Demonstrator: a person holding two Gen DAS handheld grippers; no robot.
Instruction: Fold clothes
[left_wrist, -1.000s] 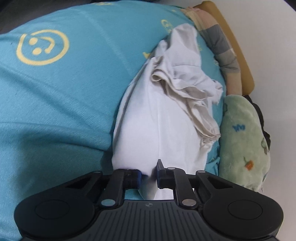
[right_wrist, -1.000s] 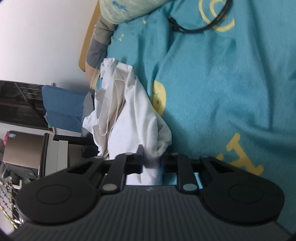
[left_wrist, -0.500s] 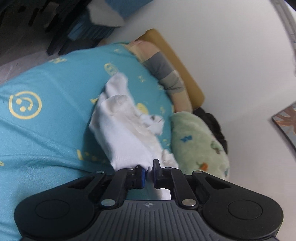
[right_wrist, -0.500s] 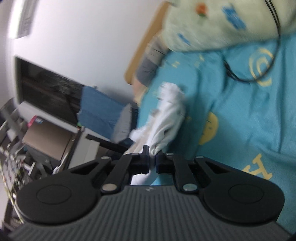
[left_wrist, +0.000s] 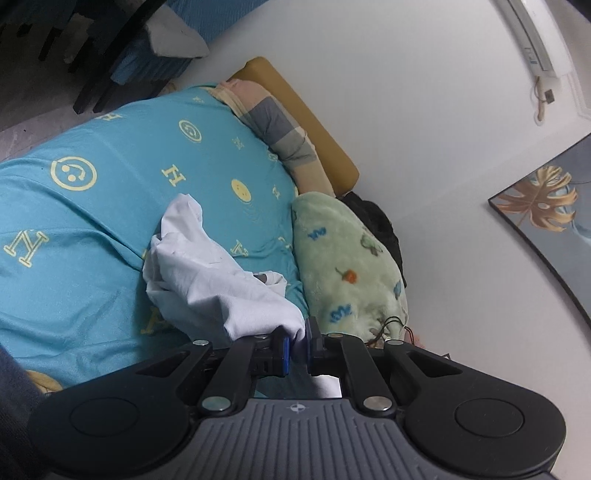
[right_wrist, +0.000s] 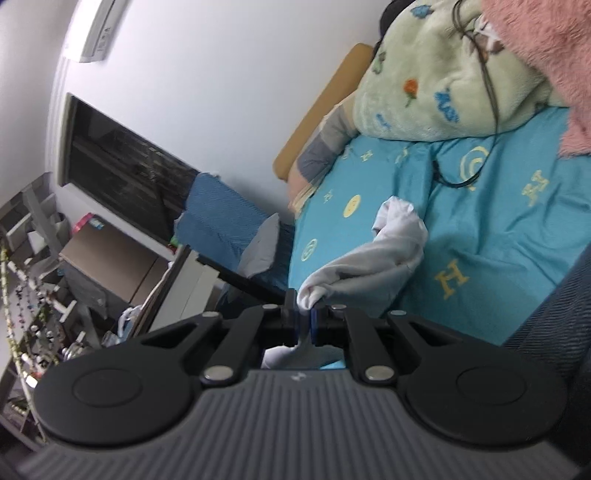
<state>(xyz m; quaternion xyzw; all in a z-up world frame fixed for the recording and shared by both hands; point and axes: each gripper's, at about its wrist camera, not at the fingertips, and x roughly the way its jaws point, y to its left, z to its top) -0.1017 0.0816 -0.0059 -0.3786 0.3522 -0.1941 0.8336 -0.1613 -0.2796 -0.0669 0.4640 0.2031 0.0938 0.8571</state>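
A white garment (left_wrist: 207, 273) hangs crumpled between my two grippers above the teal bed sheet (left_wrist: 92, 229). My left gripper (left_wrist: 297, 341) is shut on one edge of it, the cloth bunched between the jaws. In the right wrist view the same garment (right_wrist: 373, 262) stretches away from my right gripper (right_wrist: 303, 321), which is shut on another edge. The far end of the garment trails down onto the sheet (right_wrist: 498, 229). Both grippers are lifted well above the bed.
A green plush blanket (left_wrist: 343, 258) and a plaid pillow (left_wrist: 273, 122) lie by the tan headboard (left_wrist: 314, 122). A pink fleece (right_wrist: 535, 55) and a black cable (right_wrist: 461, 177) lie on the bed. A blue chair (right_wrist: 221, 225) and cluttered shelves (right_wrist: 33, 295) stand beside it.
Both grippers have risen and pulled back from the bed with the white garment in them. The garment has lifted off the sheet and now hangs bunched between them.
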